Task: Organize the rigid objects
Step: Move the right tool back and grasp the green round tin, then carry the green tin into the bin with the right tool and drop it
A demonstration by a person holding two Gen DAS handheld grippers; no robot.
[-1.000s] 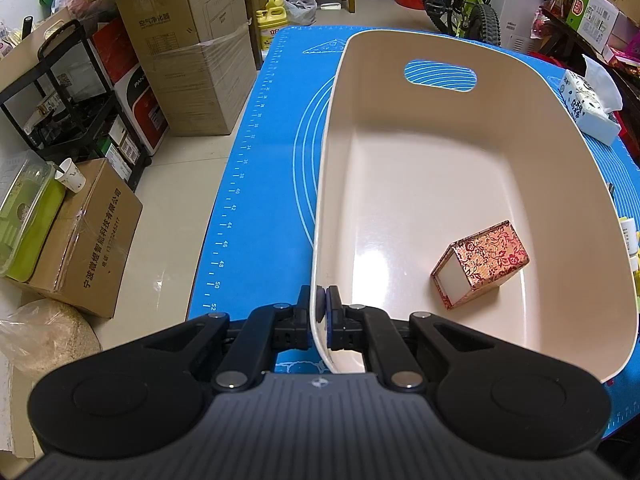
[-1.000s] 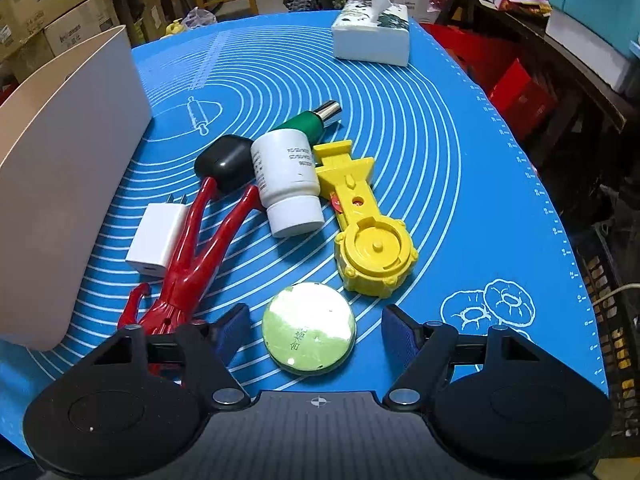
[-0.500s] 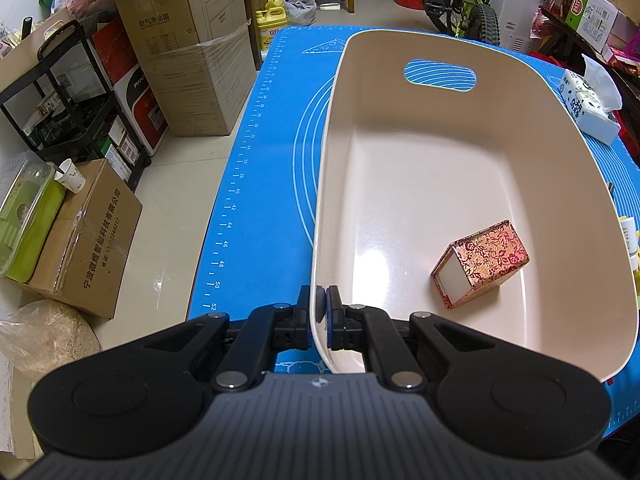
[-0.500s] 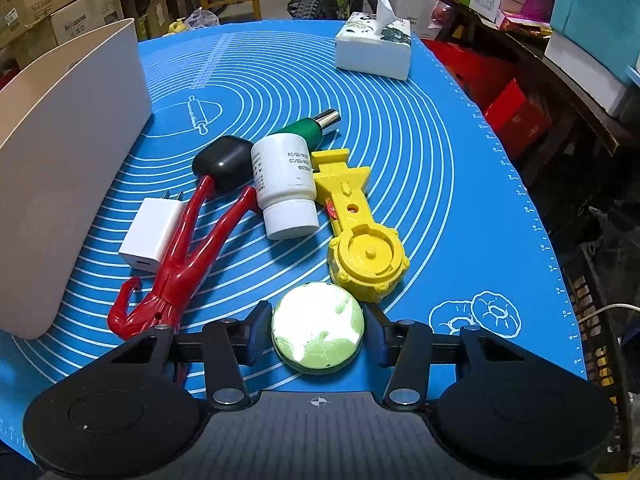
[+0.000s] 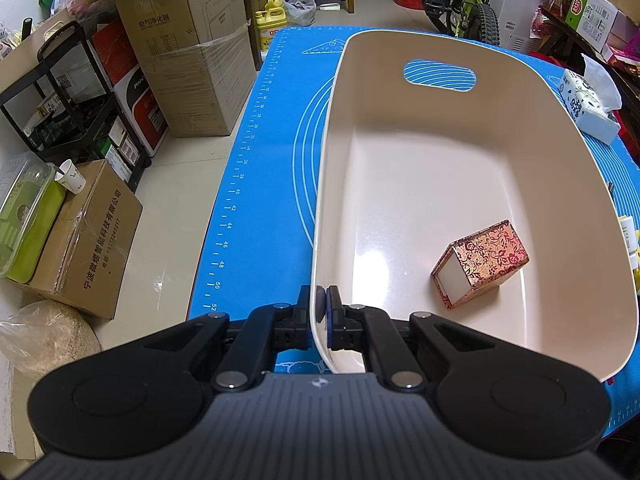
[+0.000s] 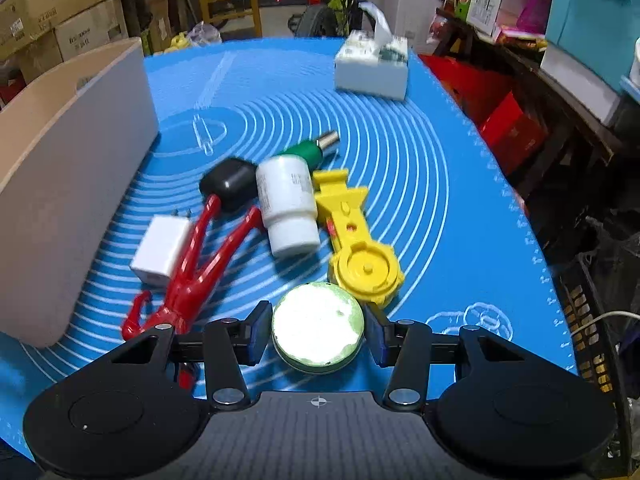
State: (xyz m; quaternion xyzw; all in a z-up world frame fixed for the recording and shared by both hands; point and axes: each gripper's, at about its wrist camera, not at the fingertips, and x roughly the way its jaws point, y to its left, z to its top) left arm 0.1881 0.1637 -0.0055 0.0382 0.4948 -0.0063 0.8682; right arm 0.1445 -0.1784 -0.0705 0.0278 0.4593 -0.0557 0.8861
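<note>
My left gripper (image 5: pixel 321 304) is shut on the near rim of the beige bin (image 5: pixel 440 128), one pad inside the wall and one outside. A red and gold patterned box (image 5: pixel 480 262) lies on its side in the bin. In the right wrist view my right gripper (image 6: pixel 318 332) is shut on a round green tin (image 6: pixel 318 326), both pads pressing its sides just above the blue mat (image 6: pixel 440 208). Beyond it lie a yellow plastic tool (image 6: pixel 352 240), a white bottle (image 6: pixel 288 212), a red clamp-like tool (image 6: pixel 200 272), a white charger (image 6: pixel 160 250), a black case (image 6: pixel 228 182) and a green-handled item (image 6: pixel 308 152).
The bin's outer wall (image 6: pixel 68 208) stands at the left of the right wrist view. A tissue box (image 6: pixel 372 66) sits at the mat's far end. Cardboard boxes (image 5: pixel 188 52) and a black rack (image 5: pixel 68 108) stand on the floor left of the table. Clutter fills the right side.
The right gripper's jaws closed in from wide apart onto the green tin and now grip it; the view has tilted slightly. The left gripper and bin have not moved.
</note>
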